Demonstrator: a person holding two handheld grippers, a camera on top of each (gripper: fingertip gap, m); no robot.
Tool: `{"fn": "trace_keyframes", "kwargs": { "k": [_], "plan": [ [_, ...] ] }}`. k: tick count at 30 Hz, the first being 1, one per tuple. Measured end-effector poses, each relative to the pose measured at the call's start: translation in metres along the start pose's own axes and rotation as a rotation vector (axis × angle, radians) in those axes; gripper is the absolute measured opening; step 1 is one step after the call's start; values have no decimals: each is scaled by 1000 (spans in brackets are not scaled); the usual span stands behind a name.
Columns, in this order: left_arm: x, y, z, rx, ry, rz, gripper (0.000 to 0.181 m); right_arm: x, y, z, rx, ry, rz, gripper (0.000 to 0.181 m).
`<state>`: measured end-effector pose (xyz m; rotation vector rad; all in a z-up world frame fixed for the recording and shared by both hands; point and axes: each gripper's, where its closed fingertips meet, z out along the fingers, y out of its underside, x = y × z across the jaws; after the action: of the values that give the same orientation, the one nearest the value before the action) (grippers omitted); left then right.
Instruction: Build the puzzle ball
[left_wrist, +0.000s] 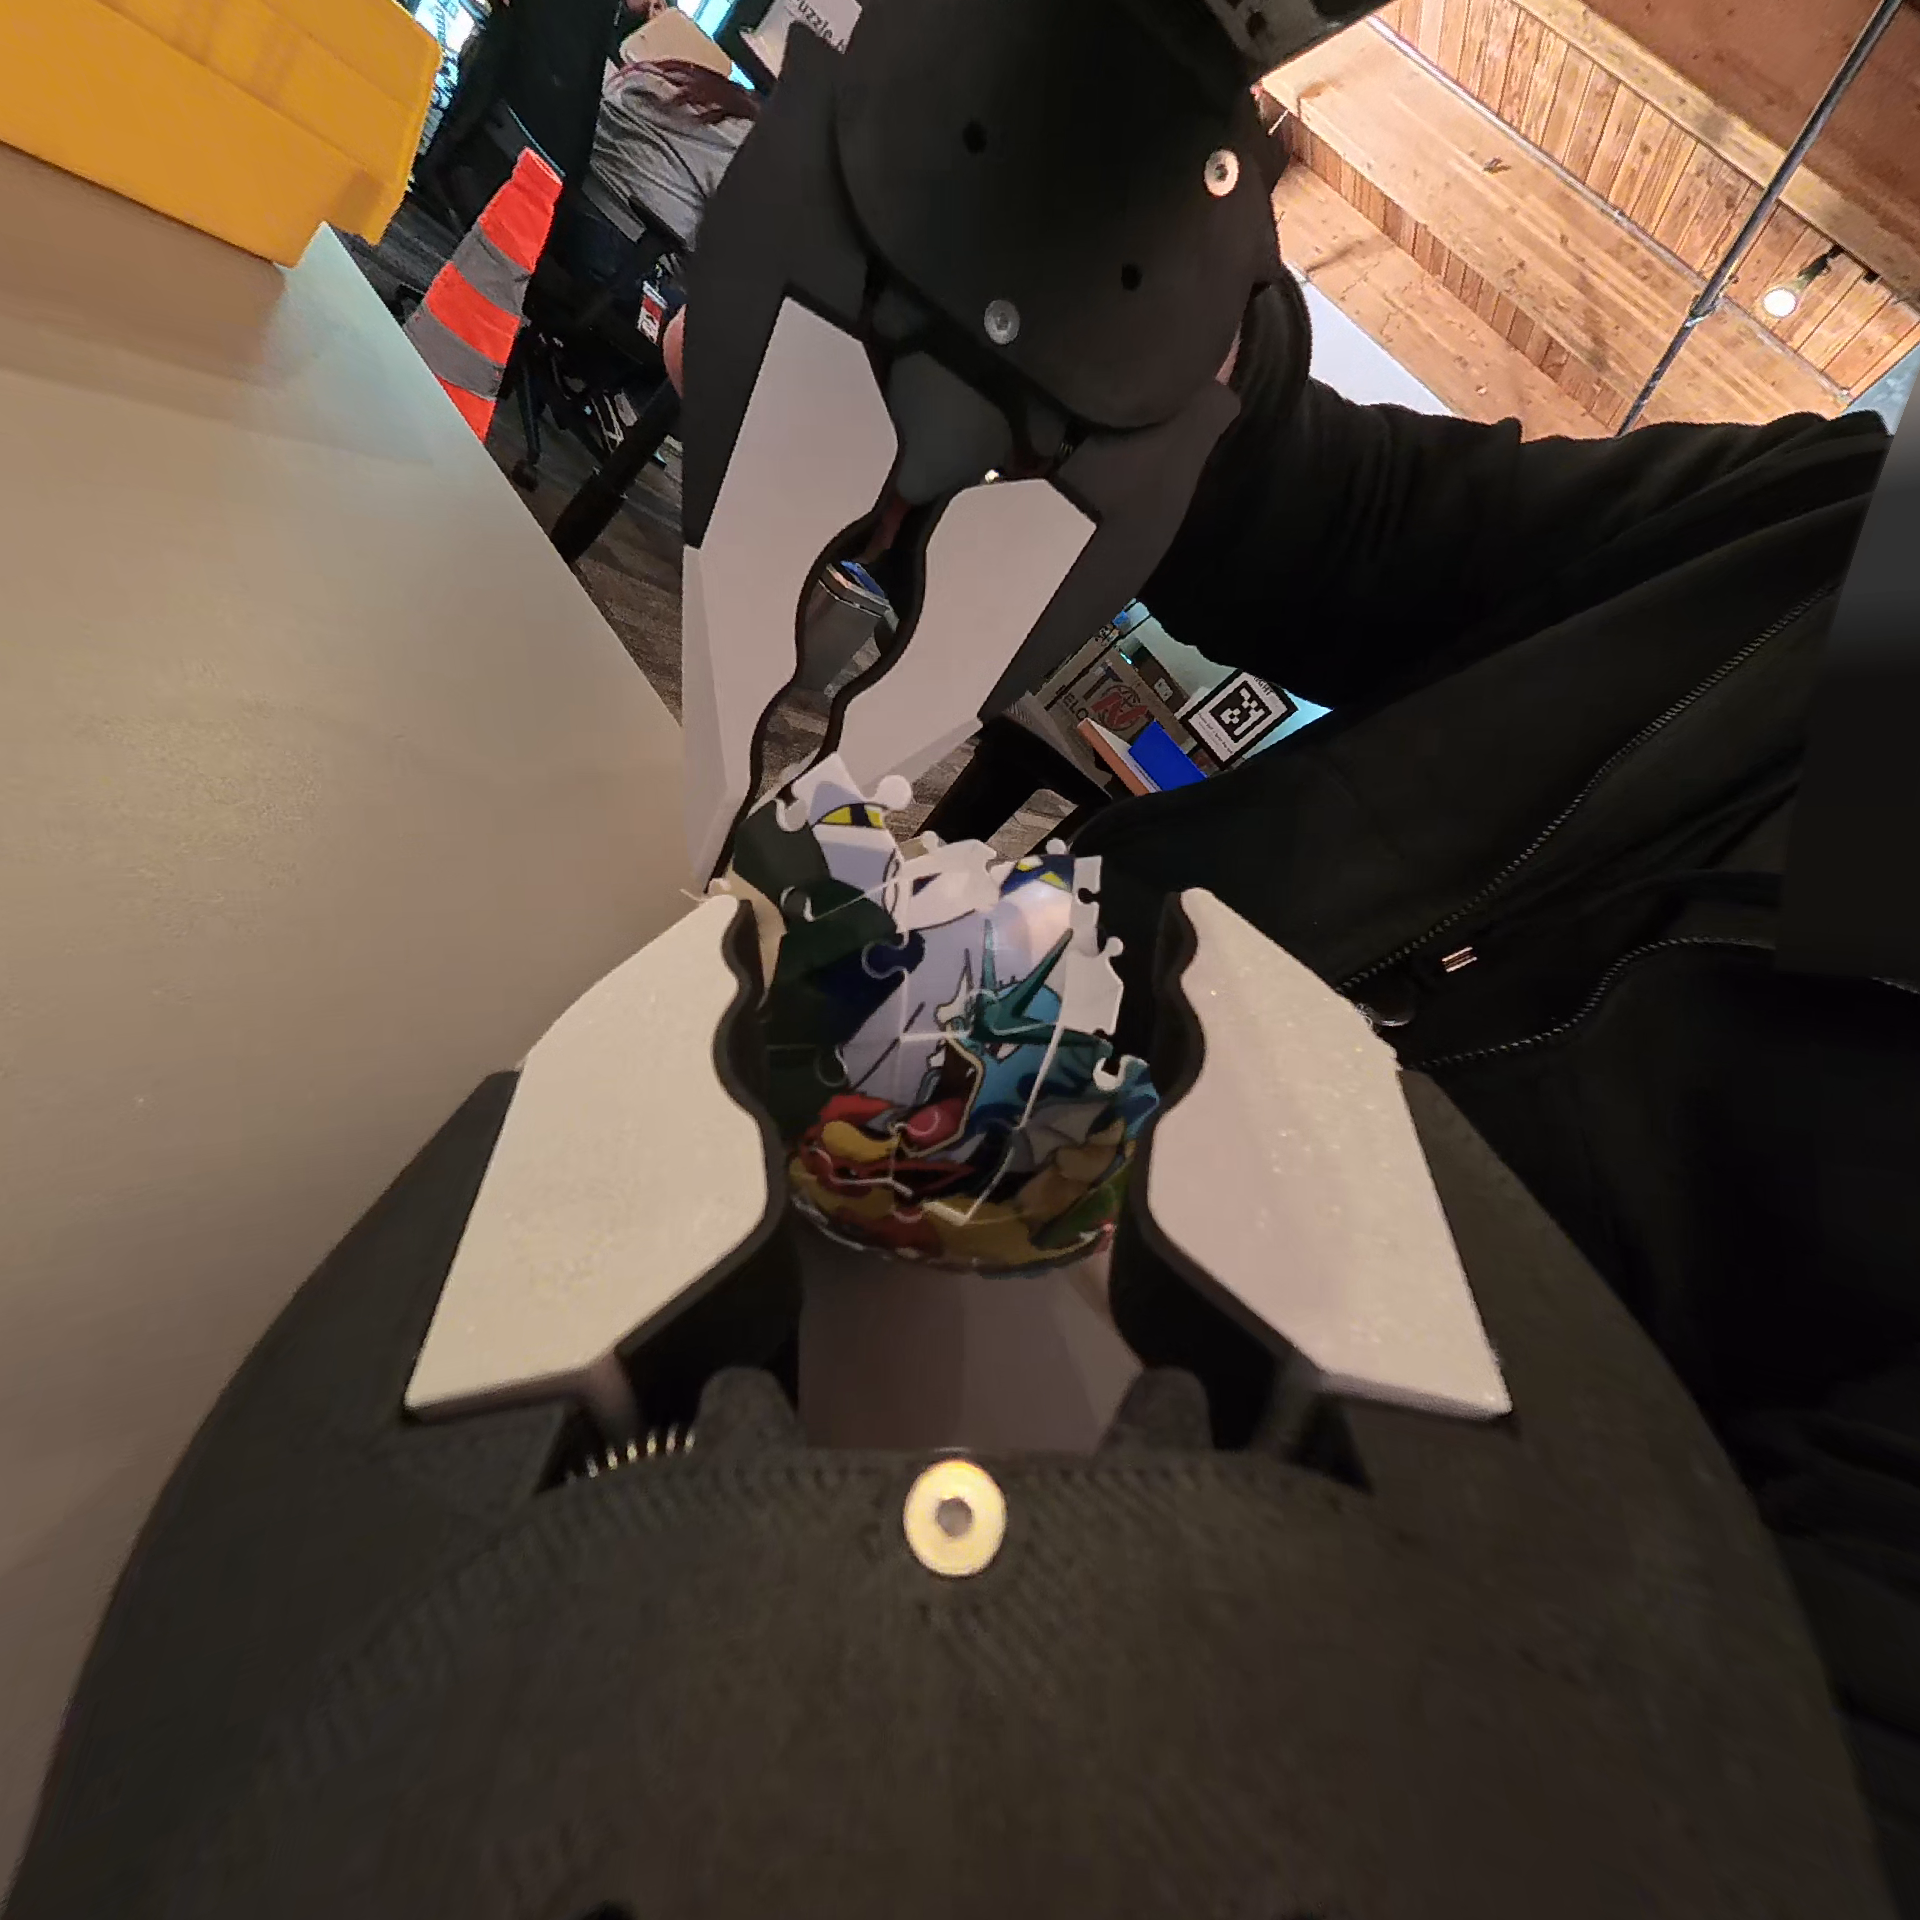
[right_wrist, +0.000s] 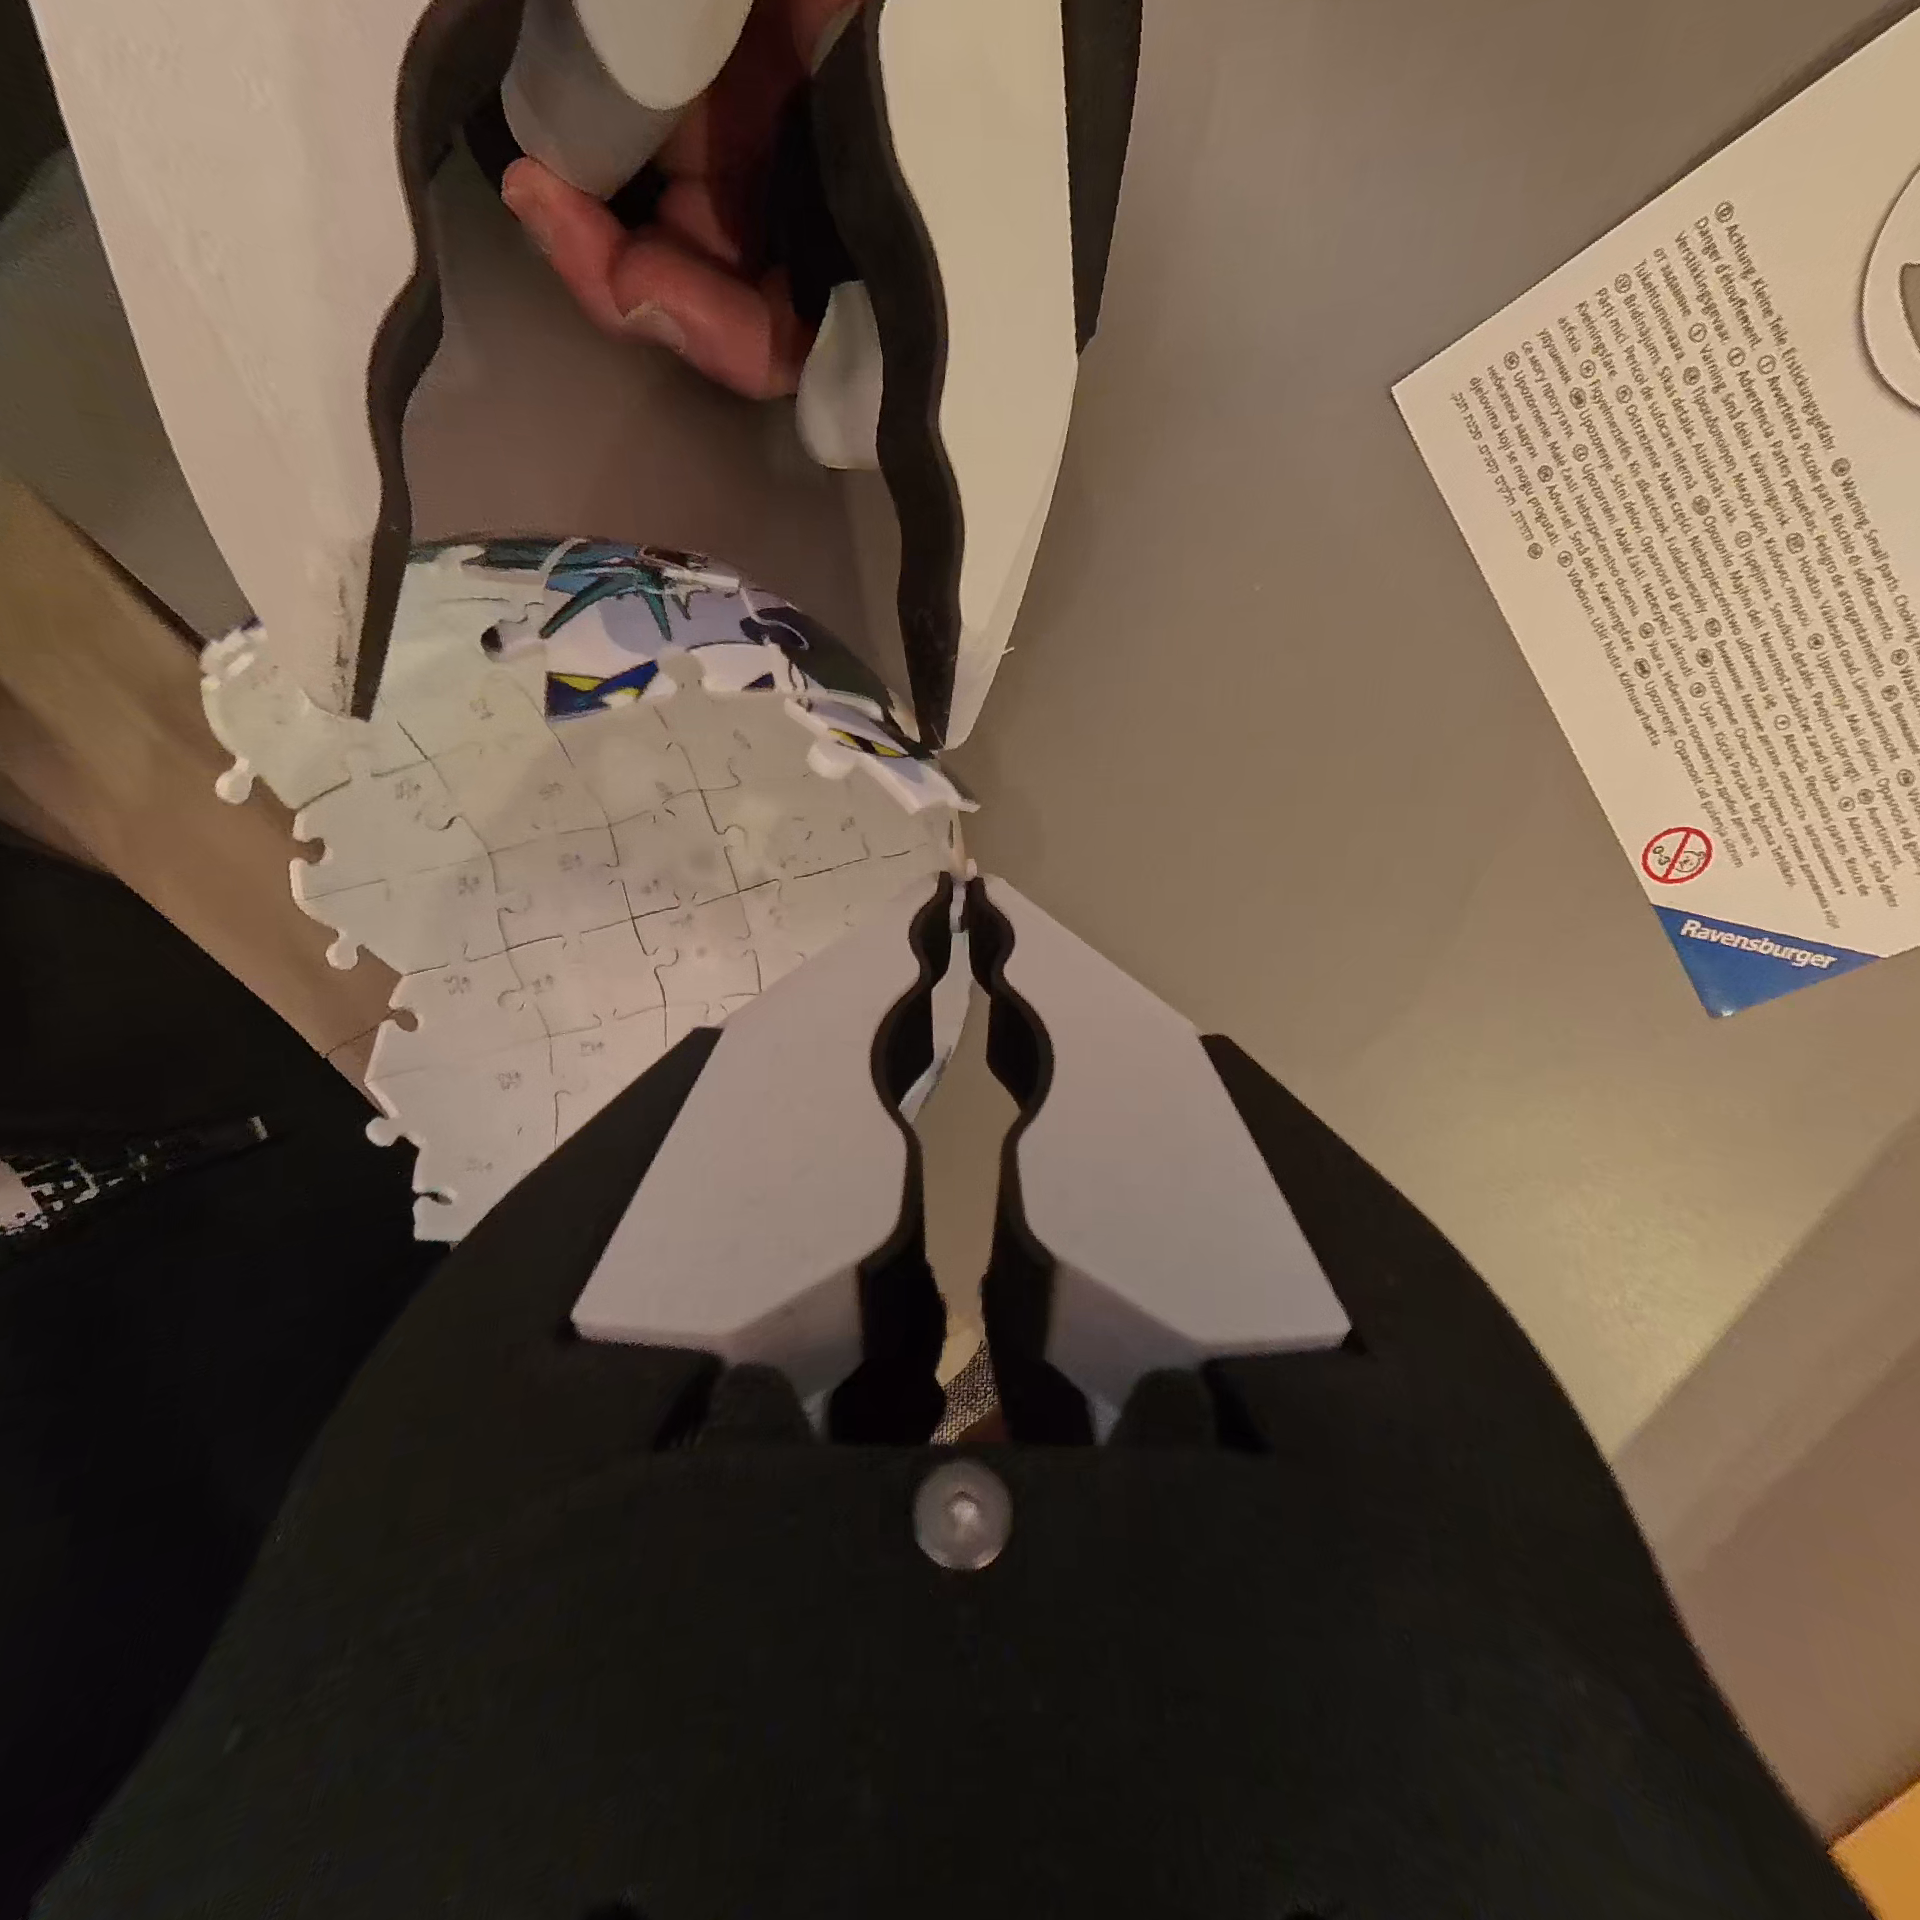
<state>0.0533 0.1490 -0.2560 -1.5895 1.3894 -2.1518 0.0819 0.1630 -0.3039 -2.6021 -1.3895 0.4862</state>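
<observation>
— Cradling the puzzle ball (left_wrist: 961, 1081), is that what the left gripper (left_wrist: 961, 1049) is doing?

— Yes. Its jaws are spread wide and bearing on the printed shell from either side, so it is gripping the ball, which is hanging in the air just off the edge of the grey table (left_wrist: 260, 779).

— And the right gripper (right_wrist: 961, 894)?

— It is reaching the ball from the opposite side. Its jaws are nearly closed, pinching something thin and white at the ball's rim, apparently a puzzle piece (right_wrist: 958, 904) (too little of it is showing to say more).

— How is the ball likely to behave?

— As a light, hollow thing, I'd judge. The right wrist view is showing its unprinted inner side (right_wrist: 582, 894), a curved skin of thin interlocked pieces with a ragged, tabbed edge. Hard squeezing is probably going to buckle it or pop the seams, and the glossy print is looking slippery.

— So where is the best hold?

— Across the finished, printed part of the ball, with broad and gentle pressure, keeping off the loose tabs along the open edge.

— Anything else near the ball?

— A printed leaflet (right_wrist: 1704, 582) is lying on the table well to one side of it, and the person's dark sleeve (left_wrist: 1507, 644) is stretching behind it.
</observation>
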Motion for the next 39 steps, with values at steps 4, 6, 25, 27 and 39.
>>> {"fn": "trace_keyframes", "kwargs": {
  "k": [4,6,25,27,39],
  "plan": [
    [1,0,0,4,5,-6,73,0,0,0,13,12,-16,0],
    [0,1,0,0,1,-11,73,0,0,0,21,16,-20,0],
    [-11,7,-3,-79,-59,-135,72,0,2,2,63,30,-37,0],
    [-10,8,-2,-78,-51,-140,71,0,1,2,74,33,-38,0],
    [-8,9,-1,-70,-26,-154,70,2,-1,3,111,53,-53,1]
  ]
}}
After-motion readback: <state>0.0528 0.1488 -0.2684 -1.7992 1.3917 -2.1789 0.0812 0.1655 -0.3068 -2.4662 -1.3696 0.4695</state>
